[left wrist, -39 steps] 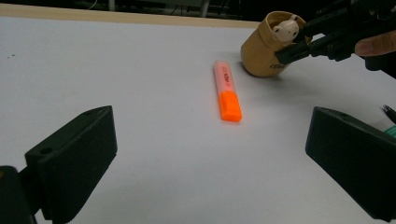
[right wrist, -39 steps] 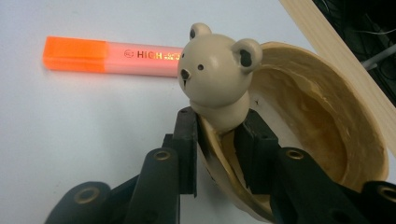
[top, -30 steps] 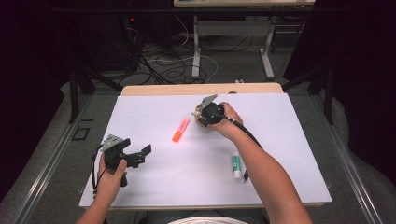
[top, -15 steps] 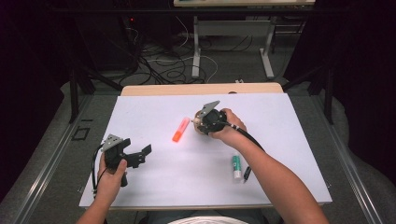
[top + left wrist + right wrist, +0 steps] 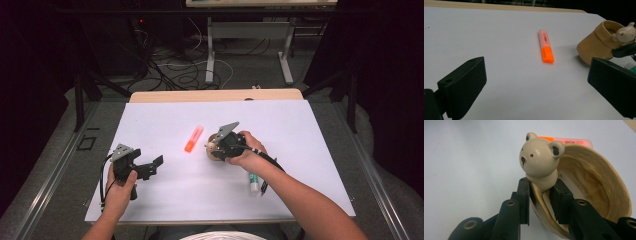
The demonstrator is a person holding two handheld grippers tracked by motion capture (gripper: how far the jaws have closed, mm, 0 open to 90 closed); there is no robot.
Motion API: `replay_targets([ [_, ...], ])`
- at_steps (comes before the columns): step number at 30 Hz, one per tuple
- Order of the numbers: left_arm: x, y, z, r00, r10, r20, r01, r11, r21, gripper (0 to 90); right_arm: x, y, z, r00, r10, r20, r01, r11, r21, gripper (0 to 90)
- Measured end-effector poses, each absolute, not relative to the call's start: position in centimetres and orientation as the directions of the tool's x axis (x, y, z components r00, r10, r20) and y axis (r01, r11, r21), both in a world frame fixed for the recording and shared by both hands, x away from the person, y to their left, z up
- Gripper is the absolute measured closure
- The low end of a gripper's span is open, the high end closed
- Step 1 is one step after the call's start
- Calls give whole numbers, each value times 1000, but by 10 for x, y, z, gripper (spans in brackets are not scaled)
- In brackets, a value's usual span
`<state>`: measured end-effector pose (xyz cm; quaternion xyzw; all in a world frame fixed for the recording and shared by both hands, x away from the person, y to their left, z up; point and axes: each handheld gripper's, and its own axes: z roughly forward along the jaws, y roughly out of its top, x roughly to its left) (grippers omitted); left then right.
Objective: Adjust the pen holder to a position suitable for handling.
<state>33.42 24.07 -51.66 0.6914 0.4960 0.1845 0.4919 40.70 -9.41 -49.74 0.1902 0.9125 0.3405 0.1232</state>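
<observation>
R gripper (image 5: 539,195) is clamped on the rim of the tan bear-head cup (image 5: 584,185), cup tipped just above the table (image 5: 165,125) beside the orange highlighter (image 5: 194,138); L gripper (image 5: 536,85) wide open, holding nothing; pickup looks done, highlighter and green-capped pen (image 5: 253,181) not yet in the cup.

In your right gripper view, the bear cup (image 5: 584,192) runs off the bottom edge, so you cannot see its base or whether it rests on the table (image 5: 461,157). The cup's rim hides most of the orange highlighter (image 5: 571,142) behind it. In your left gripper view, the cup (image 5: 599,43) is cut by the right edge, and the right jaw hides most of the green-capped marker (image 5: 631,67). In the high view, your right hand (image 5: 245,150) covers much of the cup, and the print on the marker (image 5: 254,181) is too small to read.
</observation>
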Motion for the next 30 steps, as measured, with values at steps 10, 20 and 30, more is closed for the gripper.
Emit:
replay_targets([
  [10,334,241,-516,442,866,-233,507,-27,861,24,392,-90,-504,-917,394,-62,257,702,664,708],
  [20,334,241,-517,439,867,-236,508,-23,861,25,389,-94,-508,-917,398,-22,286,695,660,708],
  [30,334,240,-517,439,866,-238,512,-24,859,25,389,-95,-508,-910,415,12,319,680,660,706],
])
